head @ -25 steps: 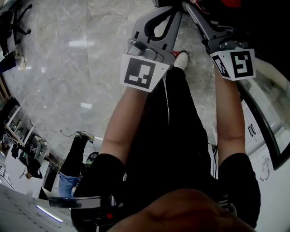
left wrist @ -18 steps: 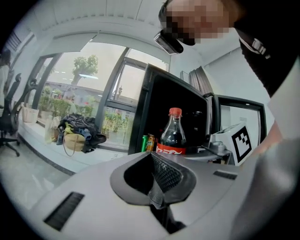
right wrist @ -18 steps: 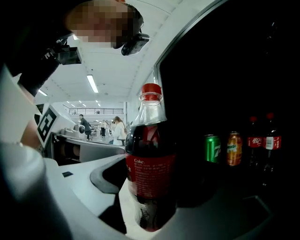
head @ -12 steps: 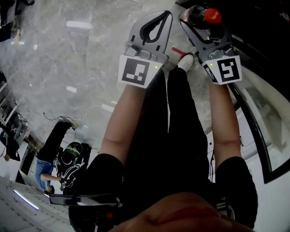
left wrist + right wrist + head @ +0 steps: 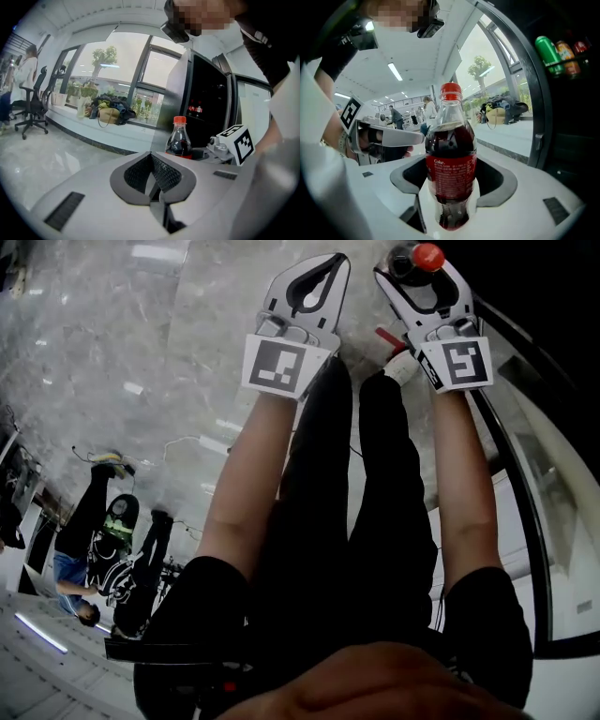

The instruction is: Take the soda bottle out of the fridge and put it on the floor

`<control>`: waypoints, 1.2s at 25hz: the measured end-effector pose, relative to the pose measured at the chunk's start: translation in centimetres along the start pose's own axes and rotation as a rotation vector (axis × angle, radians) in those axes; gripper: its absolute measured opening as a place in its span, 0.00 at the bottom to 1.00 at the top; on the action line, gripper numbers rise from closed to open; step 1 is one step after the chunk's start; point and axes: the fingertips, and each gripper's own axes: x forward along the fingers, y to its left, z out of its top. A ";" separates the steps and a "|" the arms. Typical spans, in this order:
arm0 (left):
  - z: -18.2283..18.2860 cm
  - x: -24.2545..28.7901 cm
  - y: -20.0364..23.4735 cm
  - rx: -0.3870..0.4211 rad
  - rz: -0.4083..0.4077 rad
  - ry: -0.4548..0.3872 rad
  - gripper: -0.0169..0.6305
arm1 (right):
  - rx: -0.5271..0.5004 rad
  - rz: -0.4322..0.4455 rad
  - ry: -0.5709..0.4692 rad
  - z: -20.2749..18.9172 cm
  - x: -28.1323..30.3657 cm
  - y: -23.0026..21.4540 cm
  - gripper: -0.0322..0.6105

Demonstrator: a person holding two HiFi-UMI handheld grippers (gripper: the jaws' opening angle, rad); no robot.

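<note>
Soda bottle [image 5: 451, 159], red cap on and dark liquid inside, stood upright, clamped at its label between the jaws of the right tool [image 5: 424, 282]. It was held over the marble floor [image 5: 122, 352] at 1 o'clock in the head view, outside the fridge [image 5: 567, 122], whose dark open interior lay at 3 o'clock of the bottle, with cans [image 5: 547, 54] racked at 2 o'clock. Left tool [image 5: 152, 180] had its jaws pressed together on nothing and sat just beside the right tool at its 9 o'clock, both held out ahead of the person's black-trousered legs [image 5: 347, 521].
</note>
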 end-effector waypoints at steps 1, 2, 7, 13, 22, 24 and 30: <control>-1.7 0.1 0.8 -0.005 0.000 0.010 0.02 | 0.015 0.002 0.013 -1.9 0.8 0.4 0.53; -3.4 0.1 1.7 -0.008 0.000 0.023 0.02 | 0.029 0.004 0.026 -3.8 1.7 0.8 0.53; -10.4 1.4 4.8 0.012 -0.023 0.081 0.02 | 0.055 0.026 0.098 -12.4 5.6 1.8 0.53; -16.9 3.2 7.9 0.006 -0.003 0.109 0.02 | 0.025 0.077 0.175 -21.5 10.6 1.4 0.53; -24.6 6.0 13.3 0.027 0.039 0.135 0.02 | -0.003 0.106 0.228 -32.2 19.2 -1.4 0.53; -25.8 6.2 14.0 0.030 0.044 0.143 0.02 | -0.005 0.100 0.245 -34.4 20.2 -1.8 0.53; -27.6 5.2 13.9 0.028 0.045 0.158 0.02 | -0.017 0.096 0.289 -38.4 19.9 -1.1 0.53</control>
